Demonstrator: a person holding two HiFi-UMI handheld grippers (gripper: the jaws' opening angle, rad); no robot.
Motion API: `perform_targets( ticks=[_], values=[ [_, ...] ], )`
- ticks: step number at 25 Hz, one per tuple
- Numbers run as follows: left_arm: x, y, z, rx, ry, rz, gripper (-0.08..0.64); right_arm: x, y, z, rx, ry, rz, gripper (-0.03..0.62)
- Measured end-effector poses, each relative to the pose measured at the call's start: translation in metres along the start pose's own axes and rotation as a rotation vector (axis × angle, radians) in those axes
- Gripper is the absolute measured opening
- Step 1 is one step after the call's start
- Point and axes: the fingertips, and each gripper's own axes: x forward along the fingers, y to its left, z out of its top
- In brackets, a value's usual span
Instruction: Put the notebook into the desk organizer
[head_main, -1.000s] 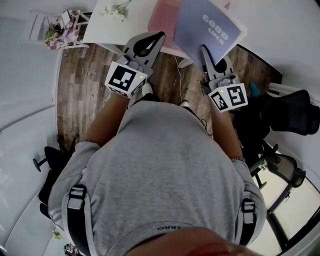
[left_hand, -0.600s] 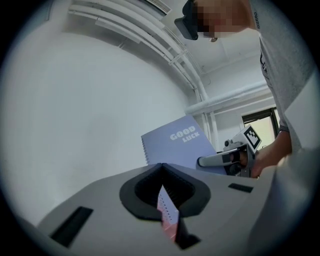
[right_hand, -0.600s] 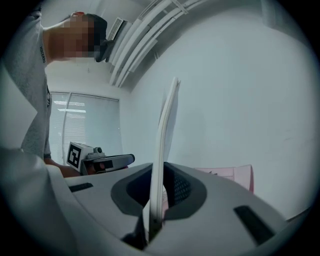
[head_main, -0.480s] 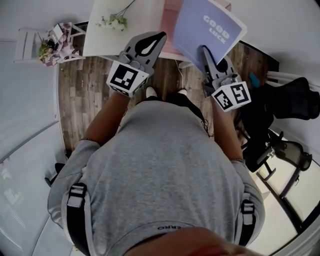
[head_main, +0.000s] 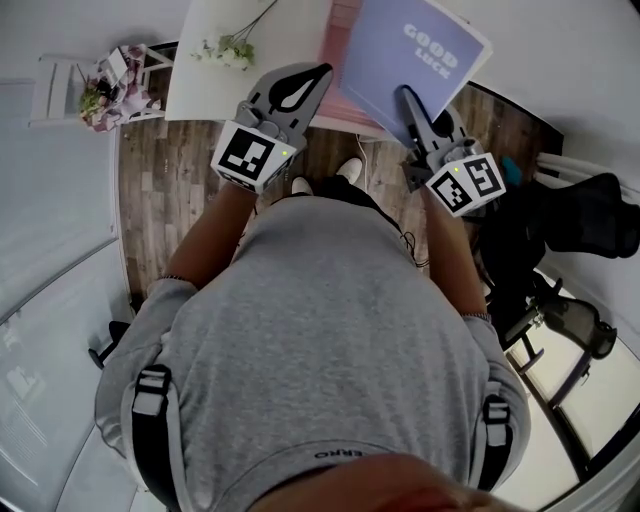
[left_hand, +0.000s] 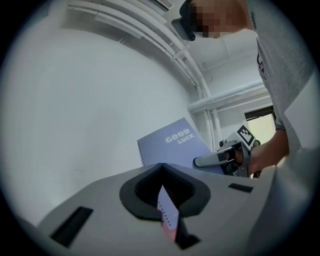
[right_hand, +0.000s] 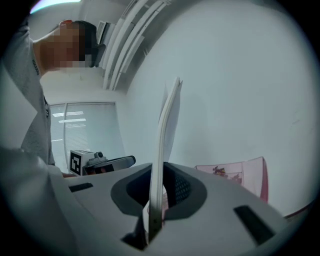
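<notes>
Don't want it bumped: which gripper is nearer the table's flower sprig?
Left. The left gripper sits right of the flower sprig; the right gripper farther right, holding the notebook.

Grey short-sleeved T-shirt (head_main: 320, 330), black shoulder straps (head_main: 150, 420); grey plastic left gripper (head_main: 322, 70) and right gripper (head_main: 404, 94) carry black-and-white marker cubes (head_main: 250, 157).
</notes>
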Motion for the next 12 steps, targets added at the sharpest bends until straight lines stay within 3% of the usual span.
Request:
perform_targets(
  ticks=[12],
  values=[
    [0.042, 0.028, -0.001, 0.073, 0.008, 0.070, 0.018, 0.047, -0.046, -0.005, 0.183, 0.098, 0.111, 0.041]
  ],
)
